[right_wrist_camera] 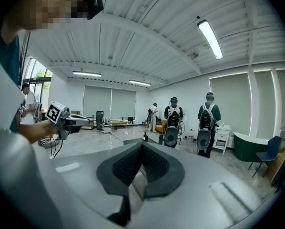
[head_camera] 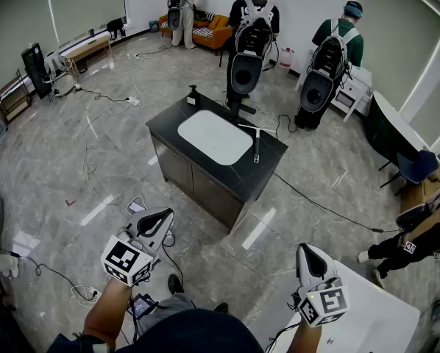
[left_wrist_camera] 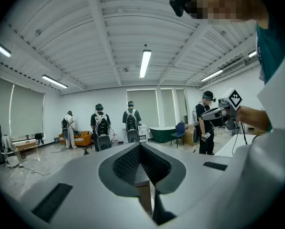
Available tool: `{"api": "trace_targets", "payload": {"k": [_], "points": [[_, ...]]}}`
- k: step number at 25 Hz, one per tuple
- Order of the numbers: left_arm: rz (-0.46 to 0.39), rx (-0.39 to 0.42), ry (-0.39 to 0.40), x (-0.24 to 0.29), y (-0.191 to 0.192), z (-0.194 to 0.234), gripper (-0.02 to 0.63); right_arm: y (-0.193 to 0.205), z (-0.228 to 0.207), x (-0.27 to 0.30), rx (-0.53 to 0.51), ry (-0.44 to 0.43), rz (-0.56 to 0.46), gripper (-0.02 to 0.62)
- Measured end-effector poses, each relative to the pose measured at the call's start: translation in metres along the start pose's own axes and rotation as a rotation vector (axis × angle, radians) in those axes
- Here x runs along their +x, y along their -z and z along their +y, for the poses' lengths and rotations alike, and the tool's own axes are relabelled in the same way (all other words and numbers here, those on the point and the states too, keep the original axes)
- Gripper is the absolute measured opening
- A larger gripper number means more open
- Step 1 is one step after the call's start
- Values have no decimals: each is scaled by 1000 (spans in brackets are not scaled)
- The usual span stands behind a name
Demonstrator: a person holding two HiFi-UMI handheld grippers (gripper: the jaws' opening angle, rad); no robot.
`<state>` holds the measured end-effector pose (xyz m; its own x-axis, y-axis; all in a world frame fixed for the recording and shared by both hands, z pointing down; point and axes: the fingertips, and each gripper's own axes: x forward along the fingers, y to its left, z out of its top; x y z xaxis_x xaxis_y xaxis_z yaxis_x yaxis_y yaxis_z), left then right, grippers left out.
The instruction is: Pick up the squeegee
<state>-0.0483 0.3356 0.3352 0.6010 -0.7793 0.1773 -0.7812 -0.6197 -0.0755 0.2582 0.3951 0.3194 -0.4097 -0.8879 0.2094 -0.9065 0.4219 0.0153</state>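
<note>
The squeegee (head_camera: 255,144) lies on the right part of a black cabinet top (head_camera: 271,153), beside a white inset basin (head_camera: 214,136), in the middle of the room. Both grippers are held low and near me, far short of the cabinet. My left gripper (head_camera: 160,218) points toward the cabinet, jaws together with nothing between them (left_wrist_camera: 141,146). My right gripper (head_camera: 306,250) is likewise shut and empty (right_wrist_camera: 142,144). In the right gripper view only the cabinet's dark soap bottle (right_wrist_camera: 145,136) shows over the jaws; the squeegee does not.
A soap bottle (head_camera: 193,95) stands at the cabinet's far corner. Two people with backpacks (head_camera: 251,35) (head_camera: 330,57) stand just behind the cabinet, a third (head_camera: 182,9) by an orange sofa. Cables (head_camera: 95,190) trail over the floor. A white table (head_camera: 385,311) is at my right.
</note>
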Motion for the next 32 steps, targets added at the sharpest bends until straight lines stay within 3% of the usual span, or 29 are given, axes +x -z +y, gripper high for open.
{"api": "trace_targets", "payload": {"k": [13, 25, 32], "points": [[1, -8, 39, 24, 6, 60, 6, -13, 11, 56, 39, 18, -17, 8], [-17, -19, 69, 22, 12, 153, 6, -34, 27, 126, 97, 135, -51, 11], [10, -47, 62, 48, 25, 177, 6, -32, 12, 171, 107, 116, -15, 11]]}}
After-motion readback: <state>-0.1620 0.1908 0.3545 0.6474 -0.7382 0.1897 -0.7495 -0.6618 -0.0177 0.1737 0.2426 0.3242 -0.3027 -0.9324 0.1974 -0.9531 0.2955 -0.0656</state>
